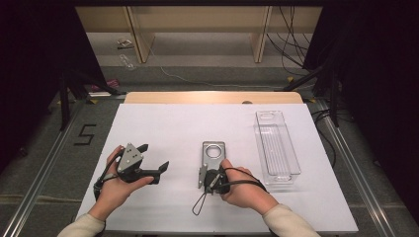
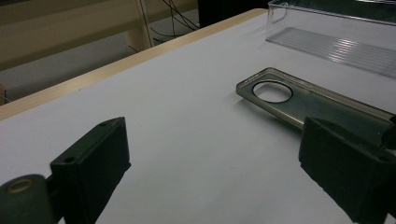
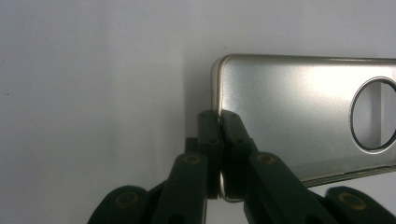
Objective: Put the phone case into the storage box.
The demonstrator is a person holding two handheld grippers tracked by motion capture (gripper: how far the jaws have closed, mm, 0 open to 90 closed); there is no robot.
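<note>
Right gripper view shows the right gripper (image 3: 219, 122) pinched shut on the near rim of the translucent phone case (image 3: 299, 121), one jaw inside and one outside the wall. That case lies flat on the white table (image 1: 163, 133), left of the clear plastic tray (image 1: 277, 148). It looks light, thin, flexible and slick, so the stiffer corner rim seems the best hold. Farther left of the case, the left gripper (image 1: 153, 158) hangs wide open, holding nothing.

One phone case (image 1: 213, 154) lies on the table (image 1: 163, 133), a smoky translucent one with a single round camera hole. One clear plastic tray (image 1: 277, 148) stands there too. Two claws are at work: the left claw (image 1: 154, 159) and the right claw (image 3: 218, 122). Two hands hold them.
</note>
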